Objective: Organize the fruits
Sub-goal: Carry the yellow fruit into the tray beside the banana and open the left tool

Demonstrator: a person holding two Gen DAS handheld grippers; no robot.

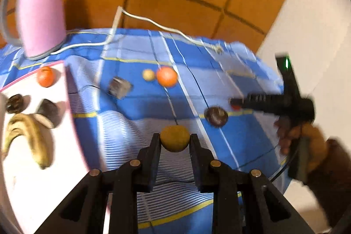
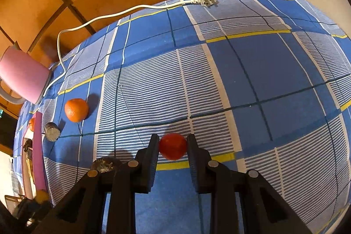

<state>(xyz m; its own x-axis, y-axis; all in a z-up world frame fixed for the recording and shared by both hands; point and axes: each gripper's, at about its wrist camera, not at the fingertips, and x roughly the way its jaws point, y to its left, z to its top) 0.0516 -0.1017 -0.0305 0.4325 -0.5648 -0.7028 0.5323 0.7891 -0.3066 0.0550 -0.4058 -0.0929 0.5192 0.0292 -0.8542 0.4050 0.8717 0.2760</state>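
While both tools are loaded, the relation that matters is where the tray (image 1: 28, 168) lies from each. The left tool (image 1: 174, 142) is clamped on a yellow fruit (image 1: 174, 138), held clear of the table (image 1: 131, 115); the tray sits just to its left in the left wrist view, white with a pink rim, already carrying a banana (image 1: 28, 139), an orange (image 1: 45, 76) and two dark fruits. So the left hand is the nearer one: a short swing leftward should bring its fruit over the tray.

The right tool (image 2: 173, 146) is clamped on a red fruit (image 2: 172, 146), low over the cloth; whether it has lifted clear I cannot tell. From it the tray (image 2: 39, 146) lies well apart at the far left edge of its view, seen edge-on, with a loose orange (image 2: 76, 109) and a dark fruit (image 2: 52, 131) lying between. Its path probably needs to pass above those. Another dark fruit (image 2: 105, 165) sits just beside its left finger.
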